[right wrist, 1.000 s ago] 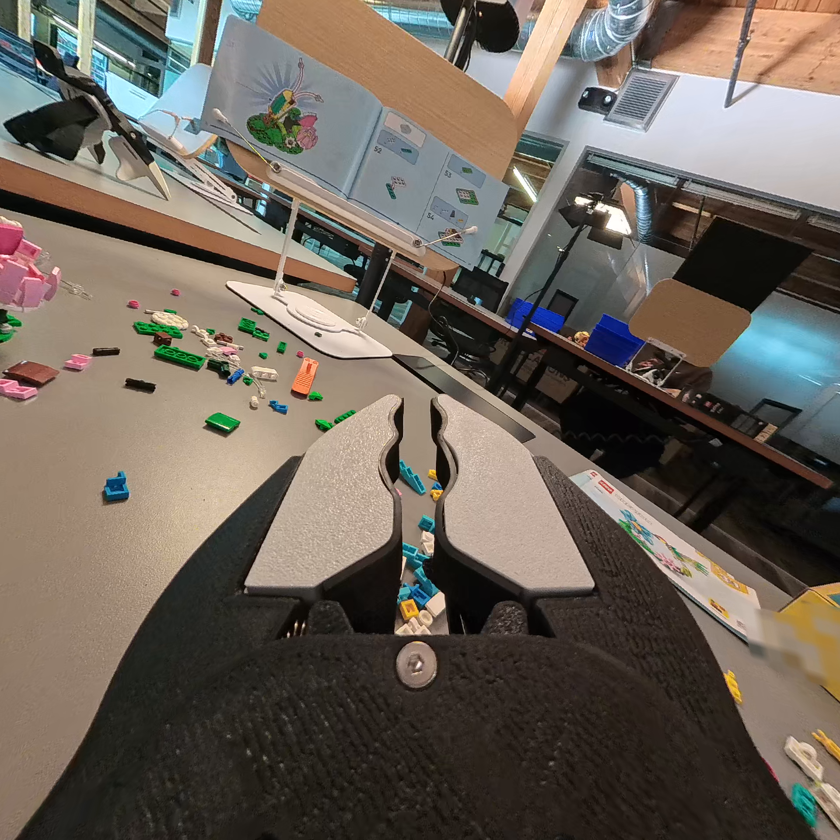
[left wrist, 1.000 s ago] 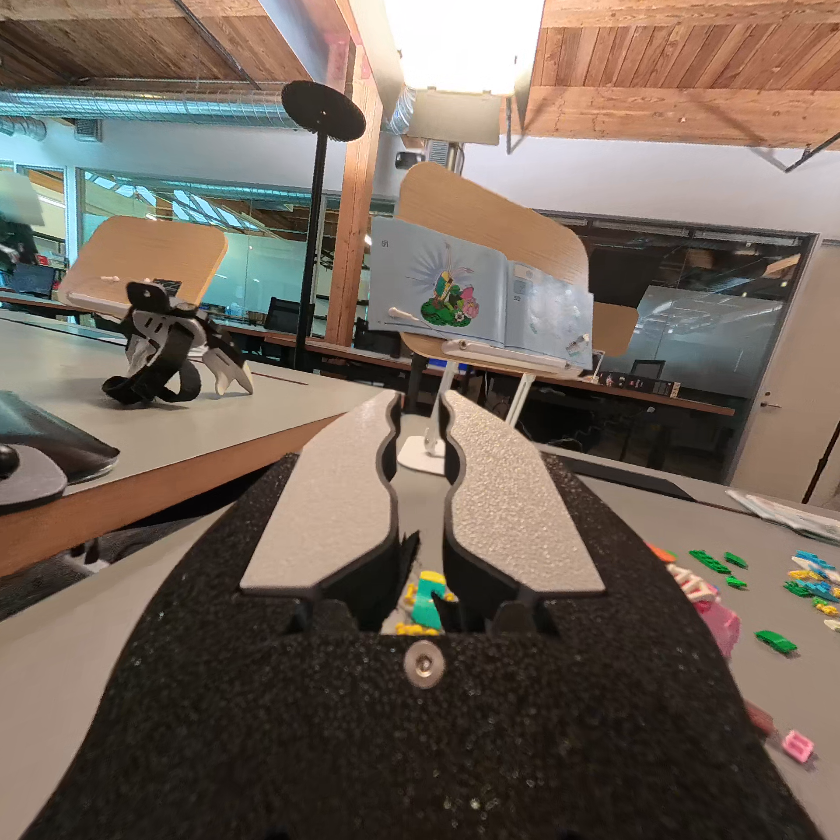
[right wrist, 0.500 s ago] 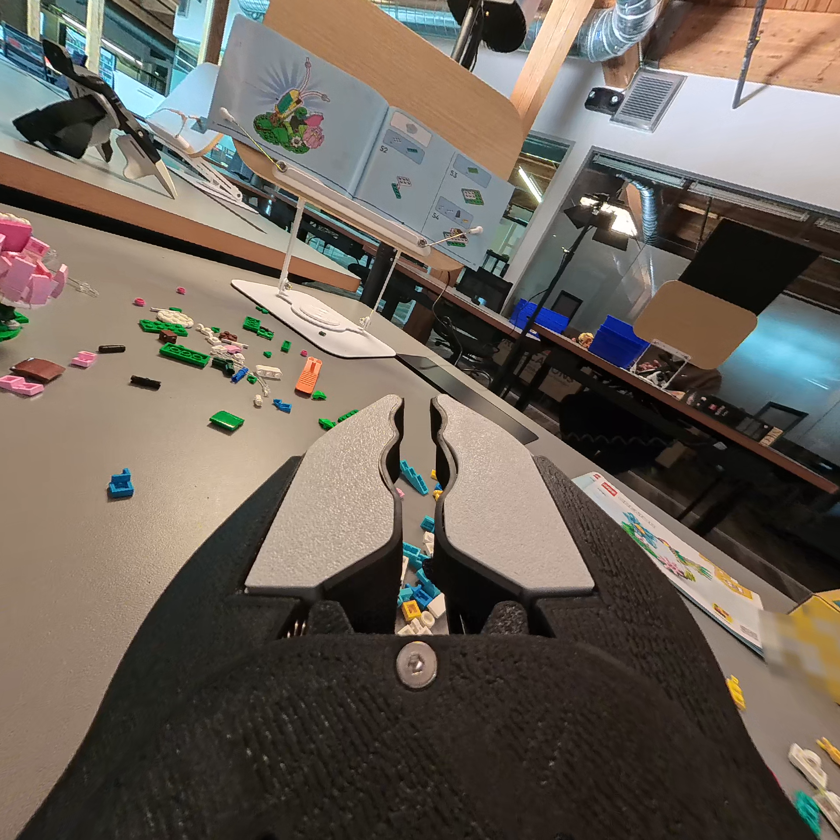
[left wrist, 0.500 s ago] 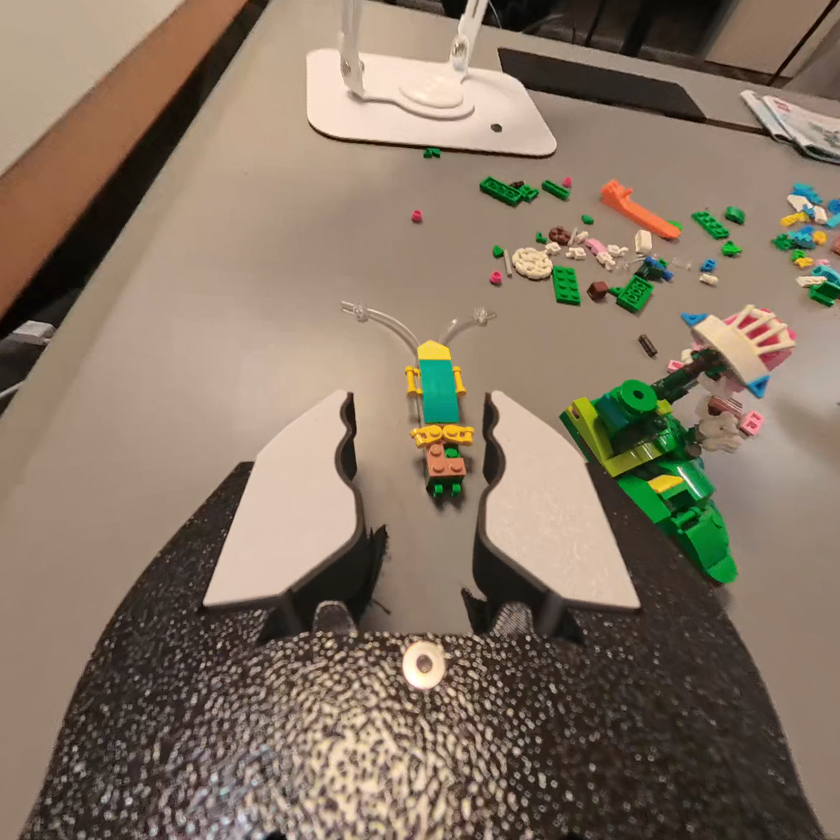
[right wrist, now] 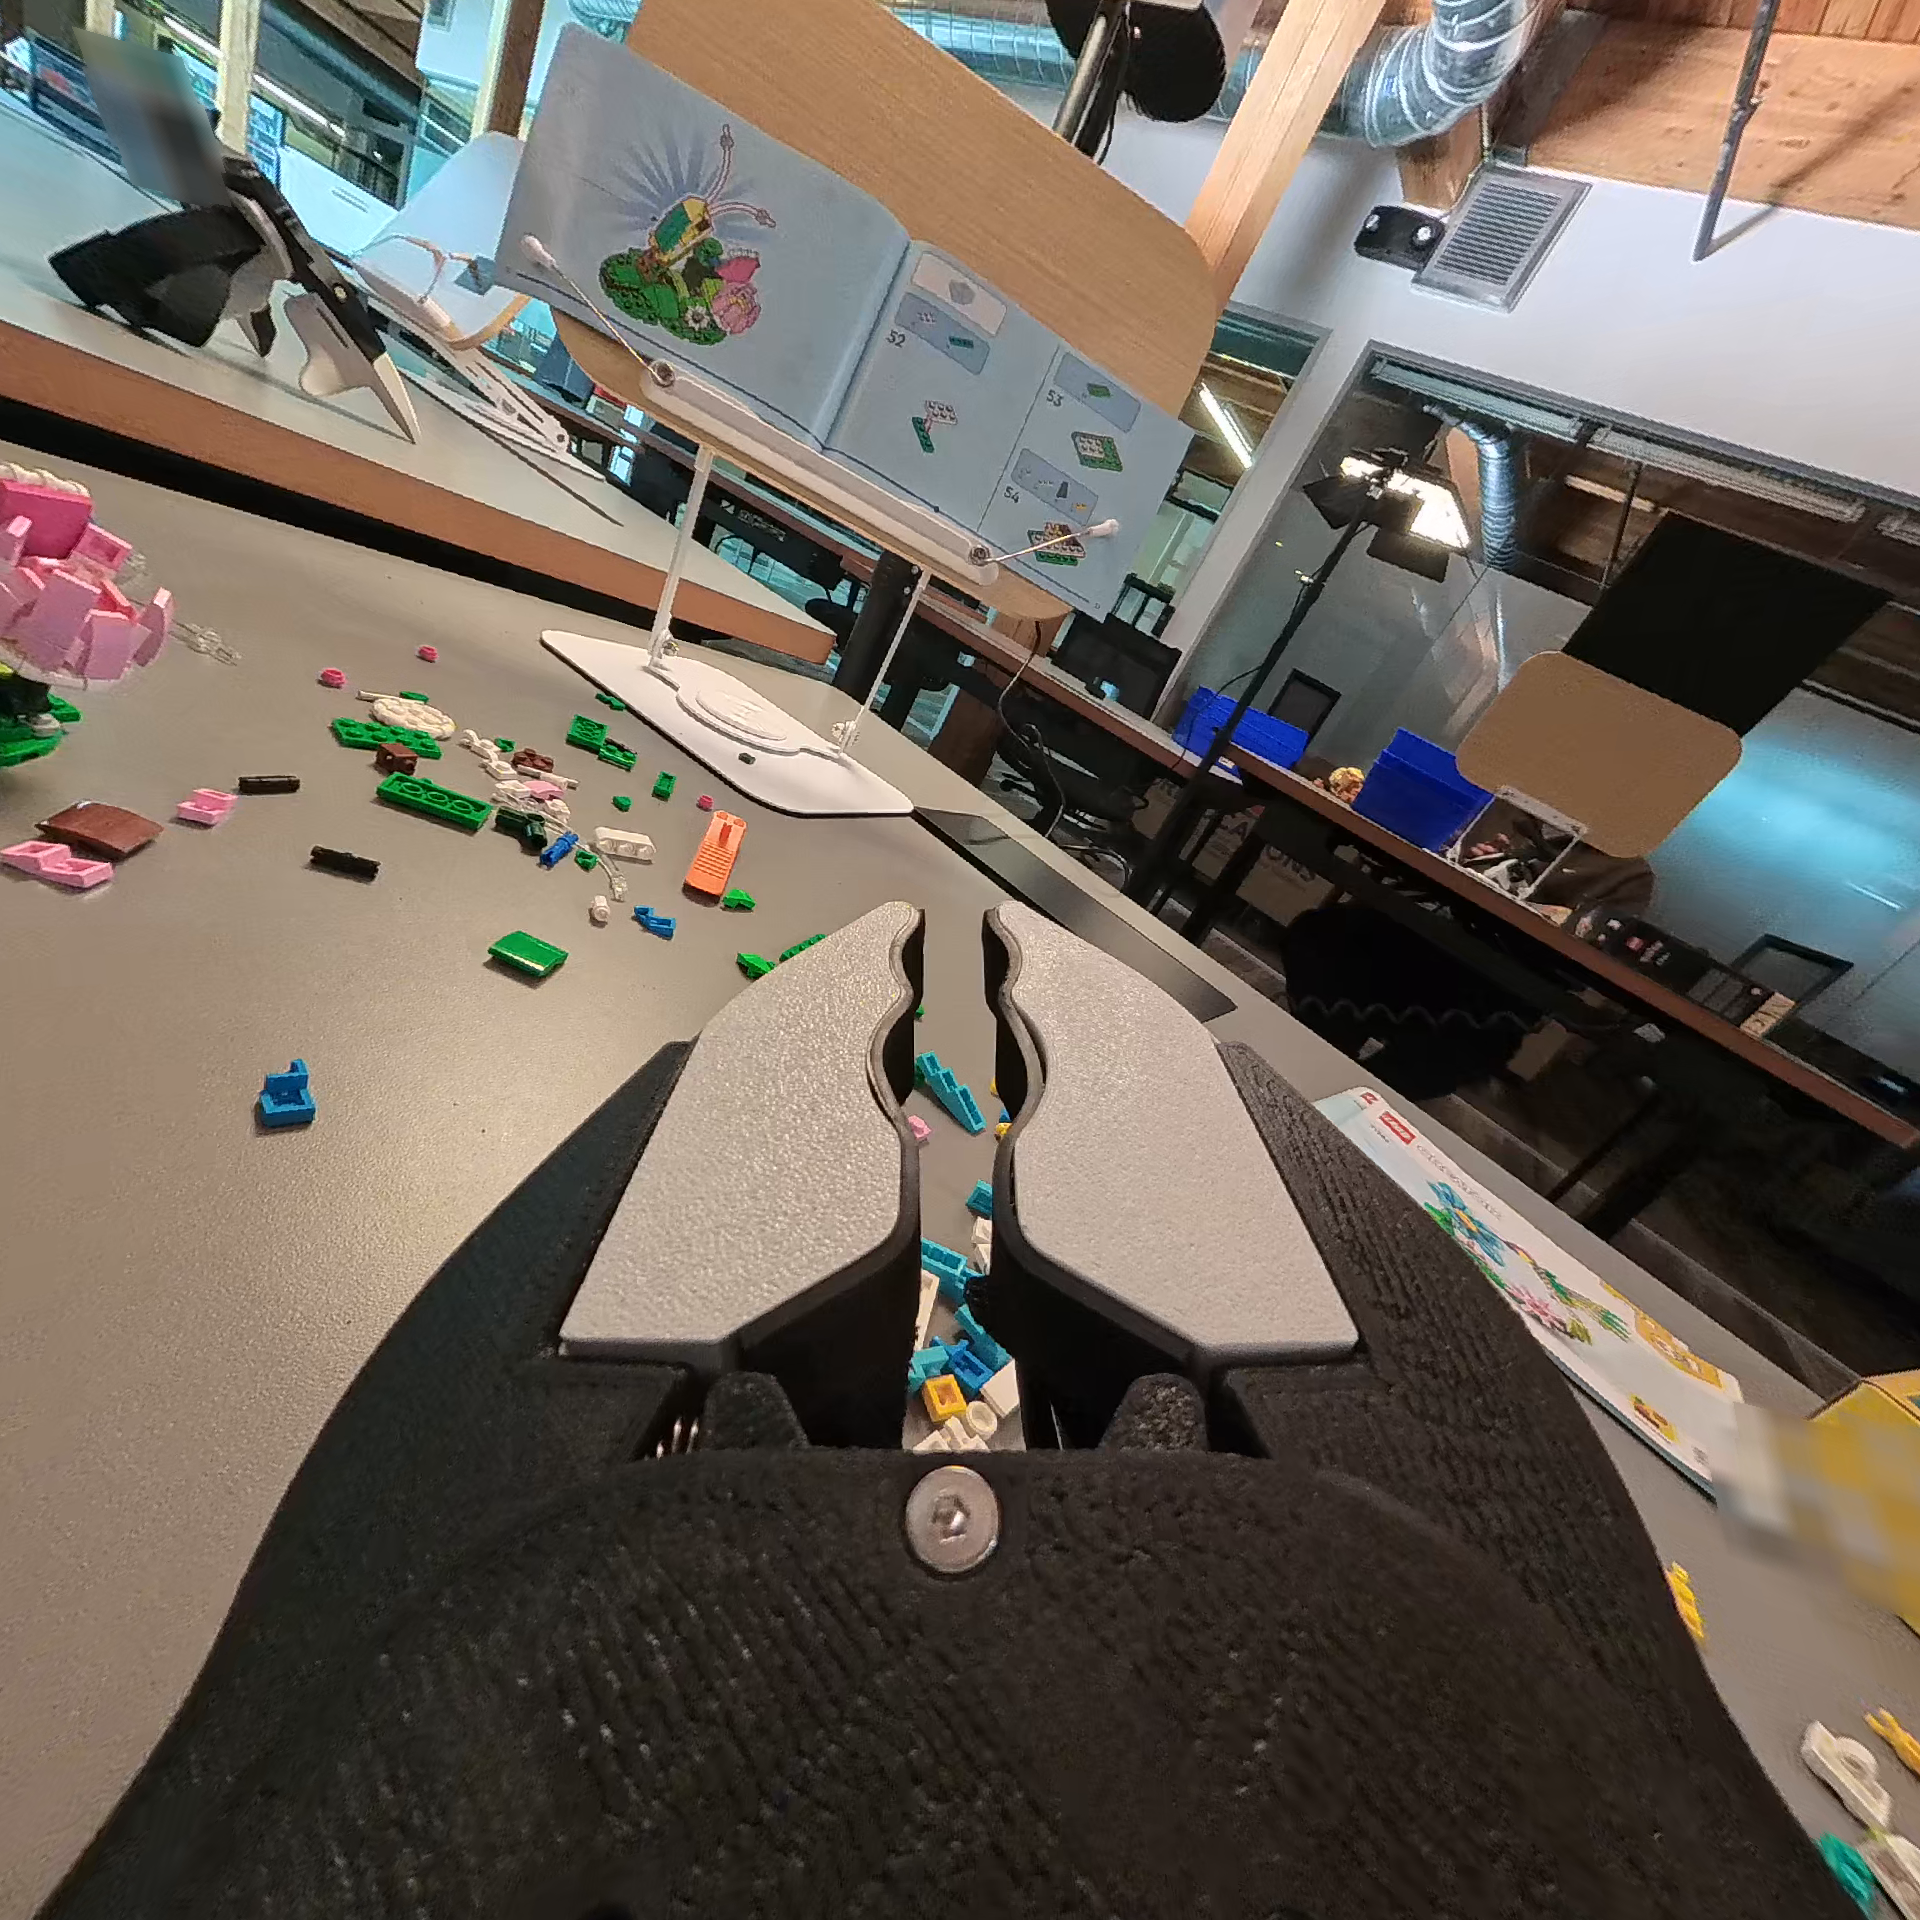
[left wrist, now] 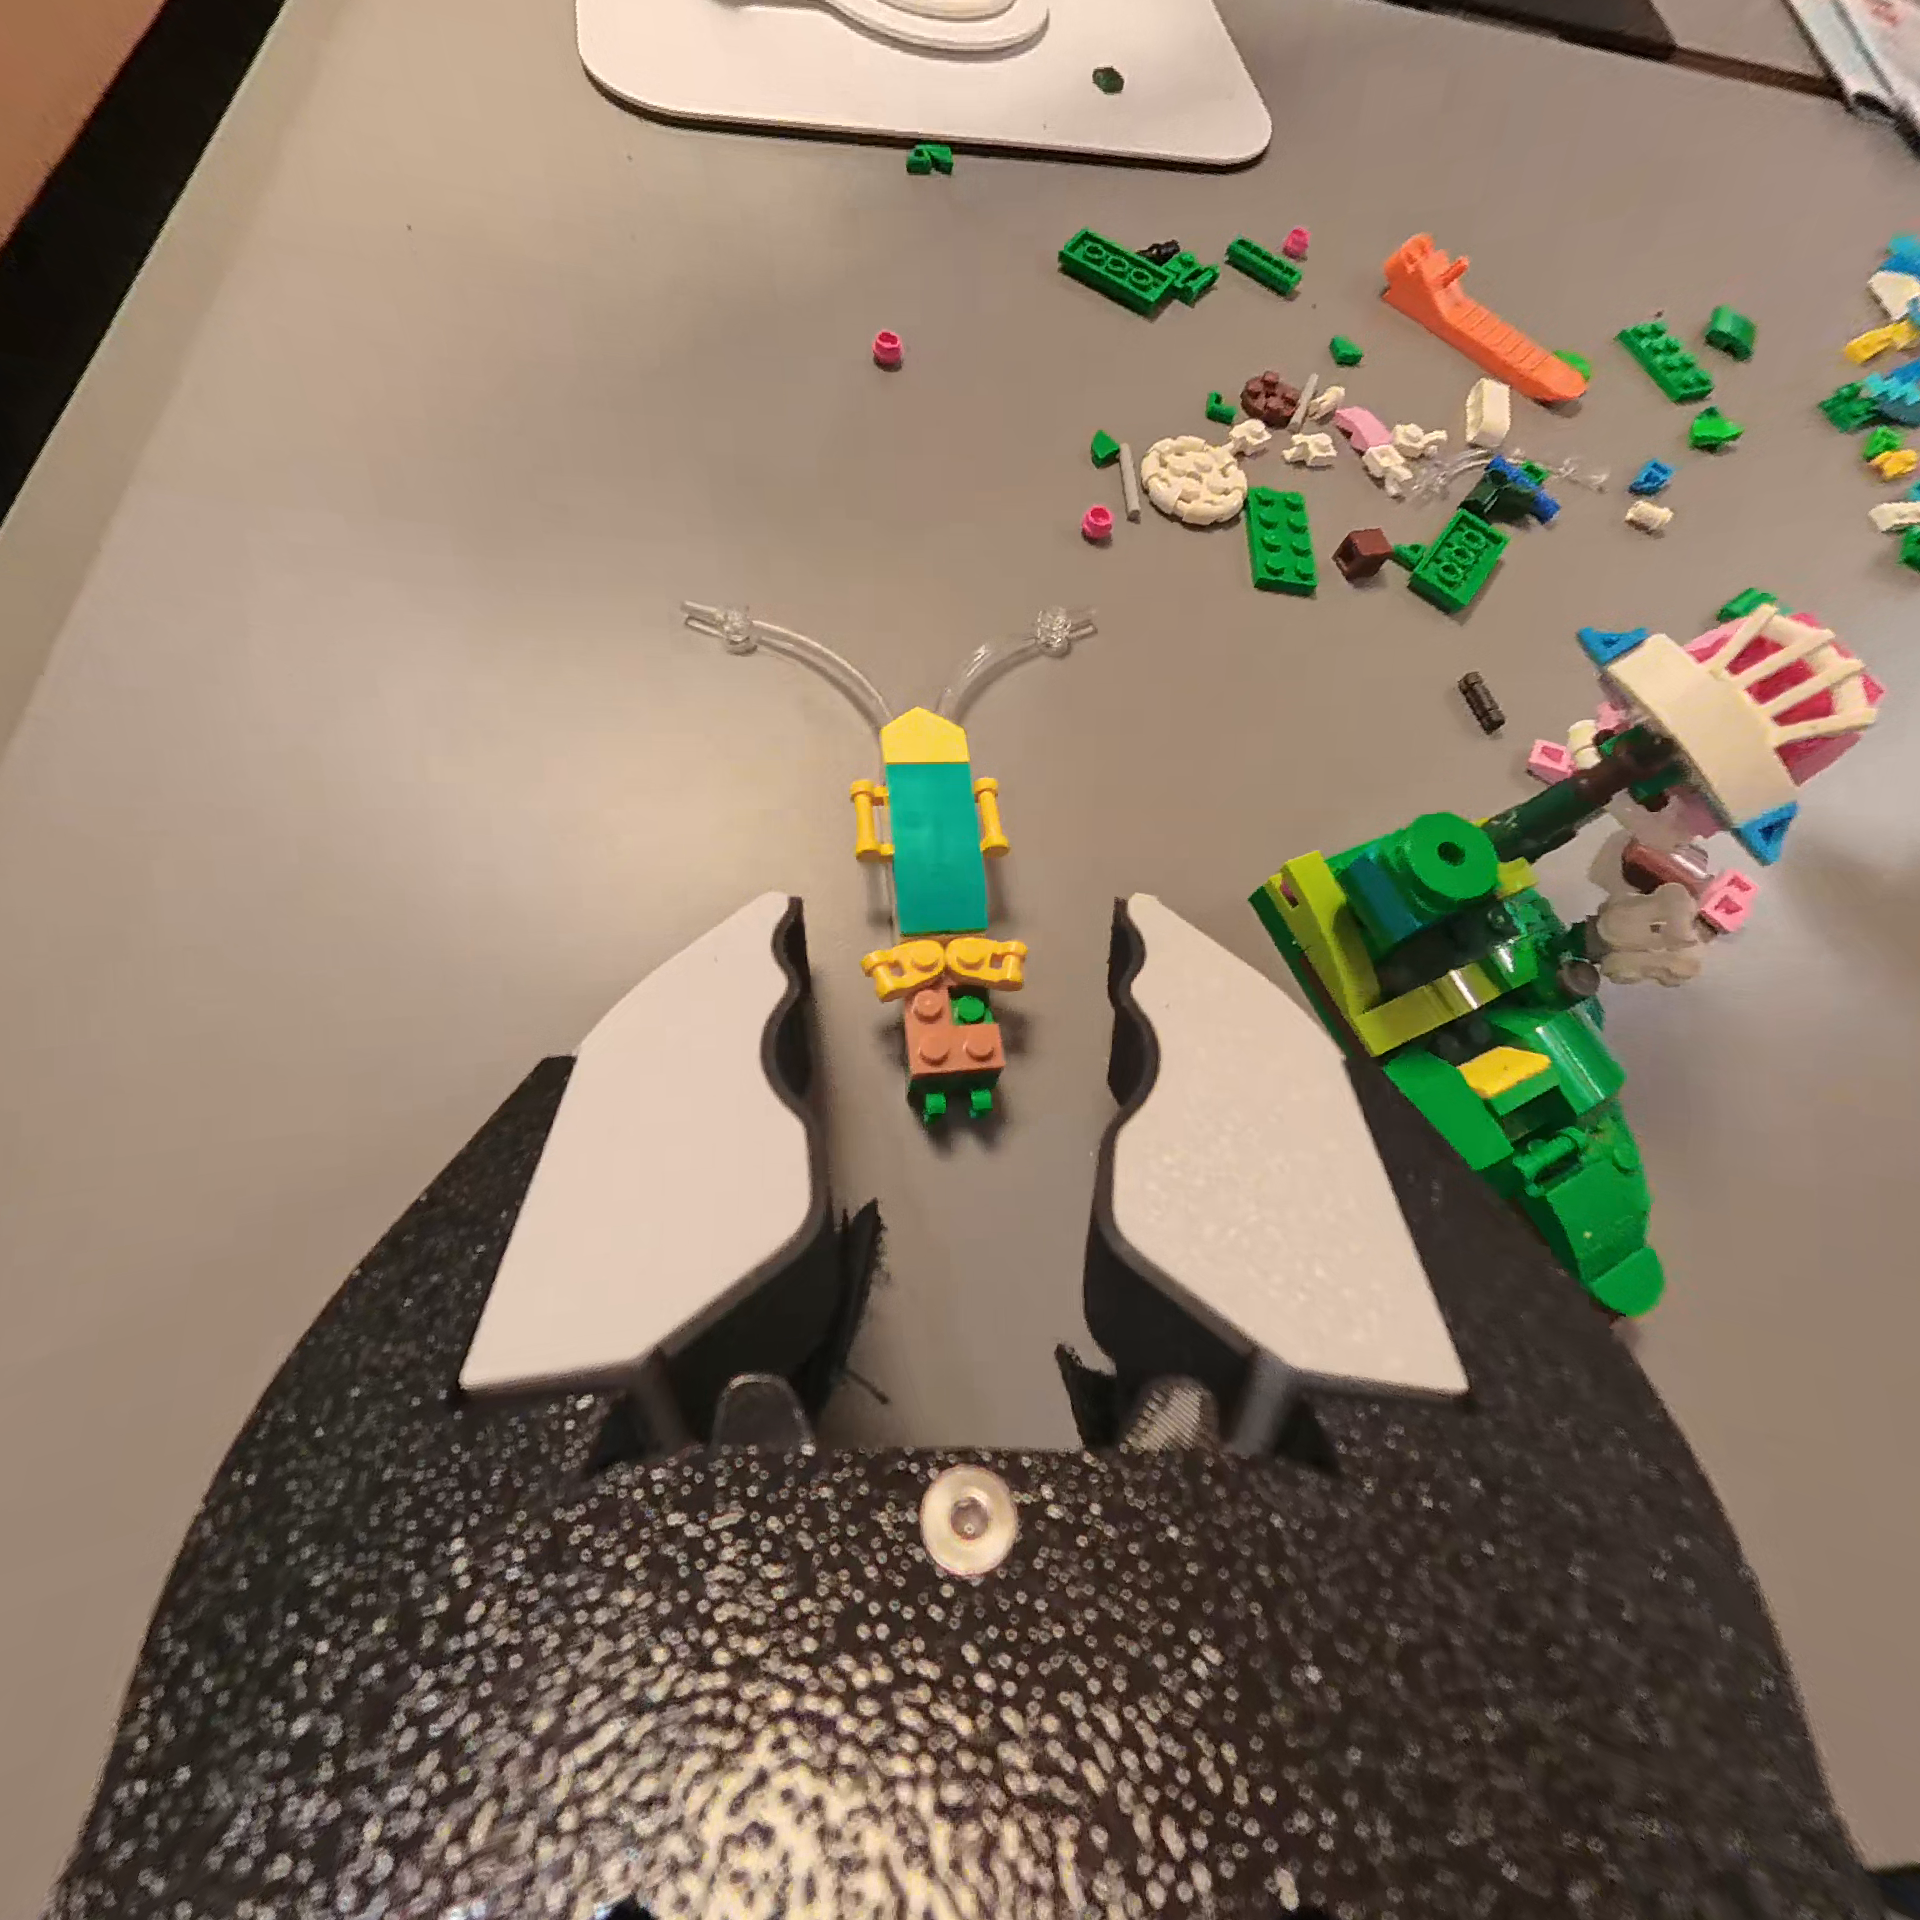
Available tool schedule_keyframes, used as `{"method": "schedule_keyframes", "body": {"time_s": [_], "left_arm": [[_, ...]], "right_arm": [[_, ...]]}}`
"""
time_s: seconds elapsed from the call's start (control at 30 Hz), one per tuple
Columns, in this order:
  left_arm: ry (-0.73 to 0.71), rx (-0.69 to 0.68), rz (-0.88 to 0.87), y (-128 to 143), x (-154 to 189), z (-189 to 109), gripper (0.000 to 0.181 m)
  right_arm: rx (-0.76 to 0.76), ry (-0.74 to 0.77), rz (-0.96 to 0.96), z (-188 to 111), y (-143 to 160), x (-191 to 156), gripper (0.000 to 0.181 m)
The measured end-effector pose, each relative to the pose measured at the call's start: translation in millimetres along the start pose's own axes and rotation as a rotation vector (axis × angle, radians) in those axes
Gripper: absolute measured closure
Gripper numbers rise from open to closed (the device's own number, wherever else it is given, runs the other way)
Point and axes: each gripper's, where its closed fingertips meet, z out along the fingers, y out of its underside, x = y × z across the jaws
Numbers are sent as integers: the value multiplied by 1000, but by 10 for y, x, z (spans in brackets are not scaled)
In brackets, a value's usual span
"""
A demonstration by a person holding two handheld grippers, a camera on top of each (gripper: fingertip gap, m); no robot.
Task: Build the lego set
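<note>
L gripper (left wrist: pixel 956 914) has dropped closer since 0.5 s ago, jaws wide, empty, straddling the teal/yellow insect build (left wrist: pixel 940 904) flat on grey table (left wrist: pixel 416 520). Only L view shows it plus green base w/ pink flower (left wrist: pixel 1475 997) just right. R view only: instruction booklet (right wrist: pixel 831 301) on stand; R gripper (right wrist: pixel 953 925) nearly closed, narrow gap, empty, over blue bits (right wrist: pixel 951 1091).

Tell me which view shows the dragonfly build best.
The left wrist view: the dragonfly build lies flat on the table, fully visible between the open left gripper fingers, untouched. The right wrist view does not show it, only loose bricks and the instruction booklet.
</note>
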Motion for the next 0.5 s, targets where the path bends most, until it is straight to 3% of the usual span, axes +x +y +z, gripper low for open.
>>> {"method": "schedule_keyframes", "body": {"time_s": [0.23, 0.5], "left_arm": [[-17, -49, -55, 52, -2, 68, 124], [18, -8, -134, 9, -38, 32, 125]], "right_arm": [[1, -3, -3, -1, -1, -6, 173], [2, -4, -3, -4, -2, -5, 172]]}}
